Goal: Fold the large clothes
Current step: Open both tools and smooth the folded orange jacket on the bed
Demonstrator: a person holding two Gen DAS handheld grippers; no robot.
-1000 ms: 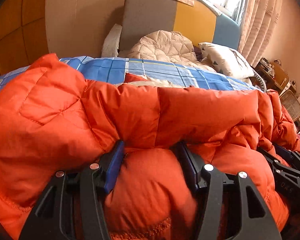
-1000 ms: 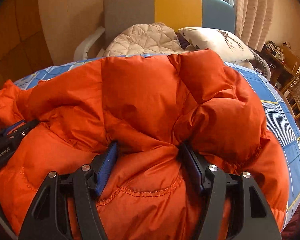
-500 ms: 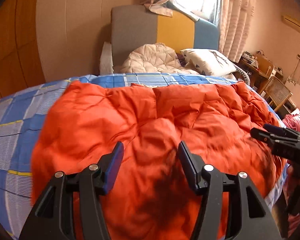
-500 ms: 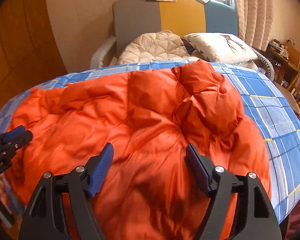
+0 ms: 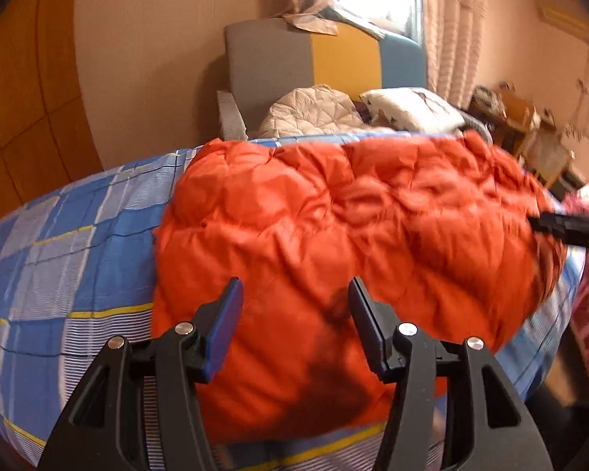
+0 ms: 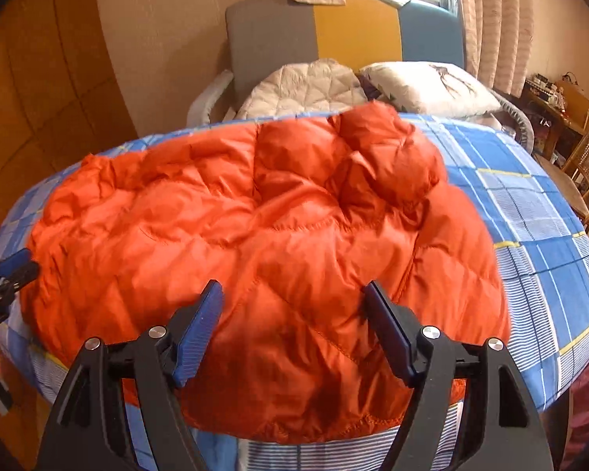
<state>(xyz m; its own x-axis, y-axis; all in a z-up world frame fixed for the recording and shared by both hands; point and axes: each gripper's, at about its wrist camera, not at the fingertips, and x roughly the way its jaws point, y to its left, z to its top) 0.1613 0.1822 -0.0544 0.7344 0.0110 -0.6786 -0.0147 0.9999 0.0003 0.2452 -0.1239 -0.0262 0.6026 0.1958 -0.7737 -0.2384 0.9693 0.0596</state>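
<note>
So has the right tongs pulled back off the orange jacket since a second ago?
Yes. The right tongs backed away from the headboard, jaws just opened, releasing the orange jacket.

jacket (image 6: 263,243) on bed (image 6: 549,212) | pillow (image 6: 428,86) behind (quilt (image 6: 306,90) to its left)

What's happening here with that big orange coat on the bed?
A person is folding a puffy orange down jacket on a bed with a blue checked sheet, using a hand-held two-finger gripper in each hand. Right now neither tool holds the jacket. The left gripper and the right gripper both hang above it with jaws apart and nothing pinched; the right one's jaws have just been opening. The jacket lies bunched in a rough rectangle, its hood flopped on top toward the pillow.
</note>
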